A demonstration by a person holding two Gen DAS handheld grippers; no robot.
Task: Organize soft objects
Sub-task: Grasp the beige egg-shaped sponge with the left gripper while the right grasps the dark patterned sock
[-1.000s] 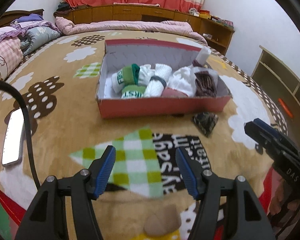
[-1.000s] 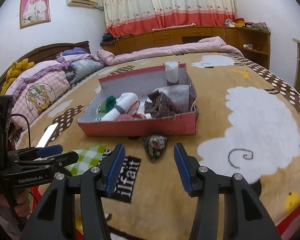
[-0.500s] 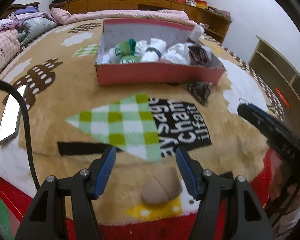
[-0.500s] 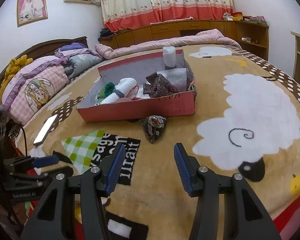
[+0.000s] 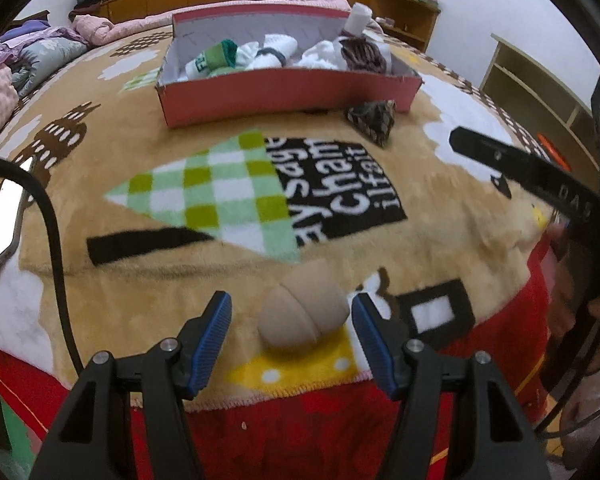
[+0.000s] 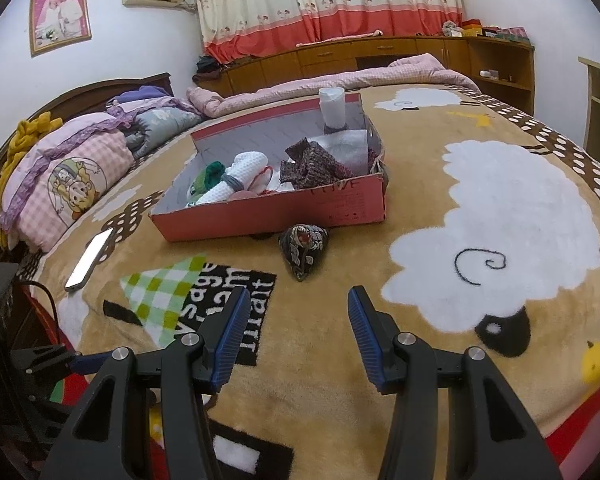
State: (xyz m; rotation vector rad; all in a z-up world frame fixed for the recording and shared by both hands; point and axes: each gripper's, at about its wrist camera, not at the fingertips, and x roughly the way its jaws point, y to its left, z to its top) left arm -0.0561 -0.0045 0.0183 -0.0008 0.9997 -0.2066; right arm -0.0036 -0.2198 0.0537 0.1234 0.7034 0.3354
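Note:
A beige rolled sock (image 5: 304, 316) lies near the blanket's front edge. My left gripper (image 5: 291, 328) is open, its blue pads on either side of the sock without touching it. A dark patterned rolled sock (image 5: 372, 122) (image 6: 303, 249) rests just in front of the red cardboard box (image 5: 284, 94) (image 6: 276, 216), which holds several rolled socks, white, green and dark. My right gripper (image 6: 296, 316) is open and empty, a short way in front of the dark sock. The right gripper's arm (image 5: 528, 176) shows at the right of the left wrist view.
A phone (image 5: 2, 224) (image 6: 89, 258) lies on the tan patterned blanket at the left, with a black cable (image 5: 54, 248) beside it. Pillows and folded quilts (image 6: 72, 164) are stacked at the bed's head. Wooden cabinets (image 6: 380, 56) line the far wall.
My left gripper has drawn back and tilted down toward the bed's front edge, so the beige sock now lies between its pads. The right gripper has barely moved.

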